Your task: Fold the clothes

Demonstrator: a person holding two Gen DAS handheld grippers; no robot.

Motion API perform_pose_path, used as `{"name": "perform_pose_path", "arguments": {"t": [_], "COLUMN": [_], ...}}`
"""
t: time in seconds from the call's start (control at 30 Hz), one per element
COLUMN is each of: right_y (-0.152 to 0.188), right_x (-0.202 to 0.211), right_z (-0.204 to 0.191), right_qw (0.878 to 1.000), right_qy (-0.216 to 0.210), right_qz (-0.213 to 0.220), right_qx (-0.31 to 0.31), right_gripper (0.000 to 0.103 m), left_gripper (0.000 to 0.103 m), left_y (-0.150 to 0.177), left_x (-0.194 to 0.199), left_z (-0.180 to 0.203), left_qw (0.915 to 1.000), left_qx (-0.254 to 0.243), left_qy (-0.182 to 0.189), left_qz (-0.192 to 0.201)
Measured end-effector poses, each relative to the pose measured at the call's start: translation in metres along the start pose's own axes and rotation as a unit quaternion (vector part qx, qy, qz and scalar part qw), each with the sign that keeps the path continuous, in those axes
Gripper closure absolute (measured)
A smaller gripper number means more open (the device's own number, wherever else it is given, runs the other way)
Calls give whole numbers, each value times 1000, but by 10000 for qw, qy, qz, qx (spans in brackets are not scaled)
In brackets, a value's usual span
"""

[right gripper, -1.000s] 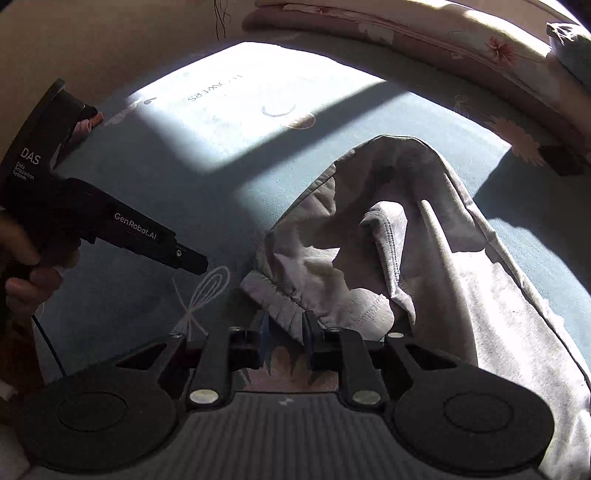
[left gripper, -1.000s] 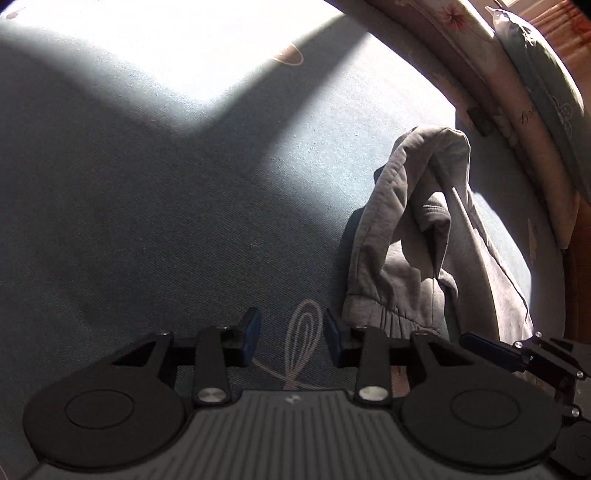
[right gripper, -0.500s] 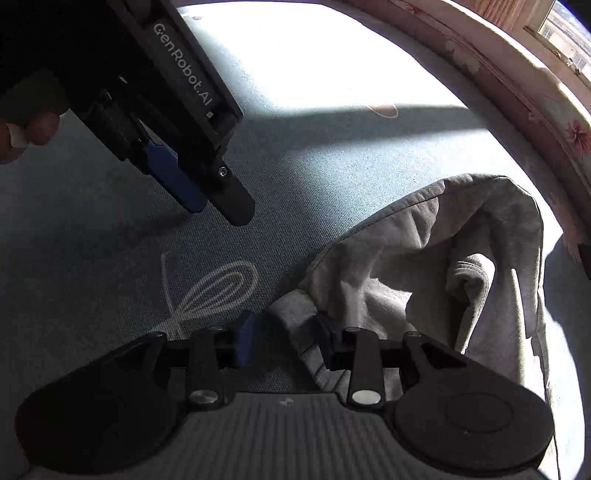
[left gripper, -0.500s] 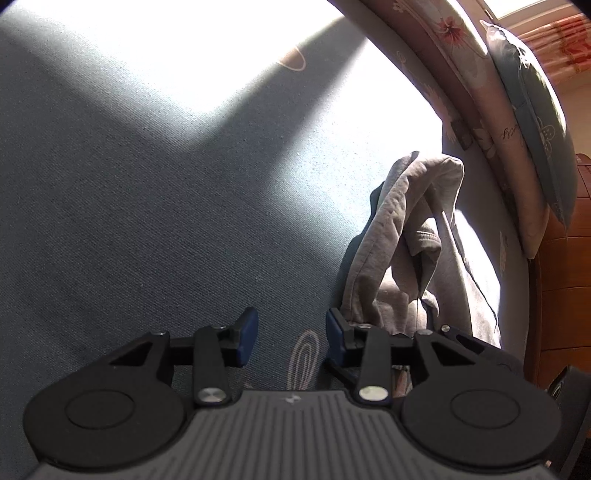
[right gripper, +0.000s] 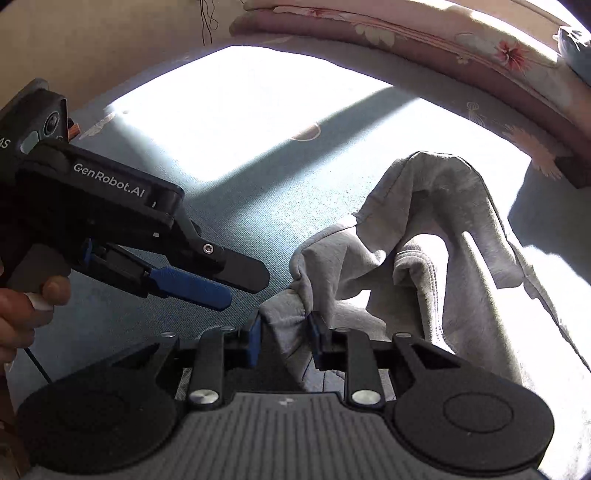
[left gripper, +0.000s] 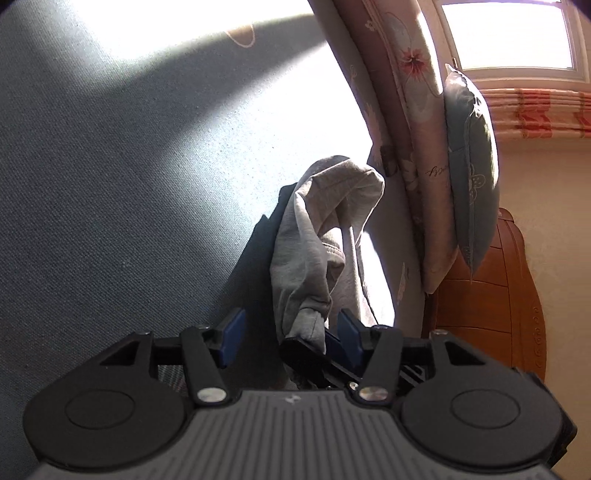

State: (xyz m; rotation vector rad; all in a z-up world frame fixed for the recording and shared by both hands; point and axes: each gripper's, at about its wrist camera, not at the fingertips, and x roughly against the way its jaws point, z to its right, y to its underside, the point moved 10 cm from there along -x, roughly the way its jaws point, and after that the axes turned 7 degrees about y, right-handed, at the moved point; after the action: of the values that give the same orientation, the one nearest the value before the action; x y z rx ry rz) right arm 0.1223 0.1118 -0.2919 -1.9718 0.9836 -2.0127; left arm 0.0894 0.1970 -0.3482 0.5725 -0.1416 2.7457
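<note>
A crumpled grey garment (left gripper: 321,229) (right gripper: 424,206) lies on the blue-grey bedsheet (left gripper: 110,184) (right gripper: 258,166), partly in sunlight. My right gripper (right gripper: 285,338) is closing, and its pads press on the garment's bunched ribbed hem and hold it just off the sheet. In the left wrist view the right gripper (left gripper: 310,341) comes in from the lower right with that hem hanging from it. My left gripper (left gripper: 290,338) (right gripper: 243,290) is opening. The hem sits in its gap, but the blue pads (left gripper: 232,338) do not touch it.
A floral rolled quilt (left gripper: 402,110) (right gripper: 406,40) runs along the bed's far edge. A blue-green pillow (left gripper: 472,155) leans on a wooden headboard (left gripper: 491,295) under a window (left gripper: 506,33). A person's hand (right gripper: 22,306) holds the left gripper.
The right gripper went from beside the hem to gripping it and raised it. The left gripper swung towards the garment, and its jaws now stand wider around the held hem.
</note>
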Motion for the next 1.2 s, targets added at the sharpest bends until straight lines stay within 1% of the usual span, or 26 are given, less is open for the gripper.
{"name": "perform_pose_path", "arguments": {"t": [0.07,0.1,0.13,0.2,0.33,0.4,0.5,0.53,0.57,0.6,0.63,0.67,0.7,0.73,0.87,0.93,1.03,1.07,1.13,1.2], "right_y": [-5,-6,-5,1,20,29,42,45,47,49,50,51,53,53,53,53,55,56,59,60], "right_x": [4,4,5,9,21,29,37,38,38,39,40,42,44,46,58,64,71,74,77,80], "right_z": [4,4,2,2,13,19,27,30,33,35,37,39,40,42,51,57,66,69,74,79], "right_qw": [9987,9979,9977,9973,9970,9970,9967,9968,9968,9970,9972,9974,9976,9976,9974,9973,9968,9965,9961,9954], "right_qy": [-319,-391,-396,-444,-356,-266,-181,-153,-129,-99,-59,-17,26,67,182,243,335,366,419,481], "right_qz": [19,9,6,-34,-142,-197,-277,-292,-301,-305,-297,-282,-268,-260,-156,-116,-106,-94,-92,-91], "right_qx": [-404,-509,-547,-578,-675,-700,-736,-732,-725,-704,-681,-662,-642,-639,-674,-689,-724,-740,-776,-819], "right_gripper": [71,71,68,68,68,68,68,68,68,68,68,68,68,68,68,68,68,68,68,68], "left_gripper": [44,44,43,43,43,43,45,47,58,65,81,89,89,90,91,91,91,91,91,91], "left_y": [6,9,12,17,24,25,29,30,32,34,35,37,37,35,18,1,-29,-43,-61,-82], "left_x": [-13,-18,-23,-32,-39,-39,-37,-36,-35,-35,-36,-36,-34,-32,-11,3,22,30,37,47], "left_z": [8,10,12,13,4,1,-5,-7,-9,-8,-7,-7,-7,-5,14,24,34,37,42,48], "left_qw": [9995,9994,9993,9993,9996,9992,9964,9943,9915,9884,9850,9817,9775,9757,9687,9659,9583,9541,9498,9373], "left_qx": [55,36,4,-112,-221,-379,-711,-858,-1007,-1180,-1328,-1441,-1554,-1590,-1810,-1906,-2075,-2152,-2238,-2427], "left_qy": [300,353,372,341,117,-42,-459,-639,-814,-954,-1091,-1233,-1421,-1503,-1681,-1699,-1878,-1970,-2067,-2367], "left_qz": [-20,-54,-76,-138,-129,-71,-20,-48,-74,-93,-129,-165,-144,-85,239,424,581,673,715,803]}}
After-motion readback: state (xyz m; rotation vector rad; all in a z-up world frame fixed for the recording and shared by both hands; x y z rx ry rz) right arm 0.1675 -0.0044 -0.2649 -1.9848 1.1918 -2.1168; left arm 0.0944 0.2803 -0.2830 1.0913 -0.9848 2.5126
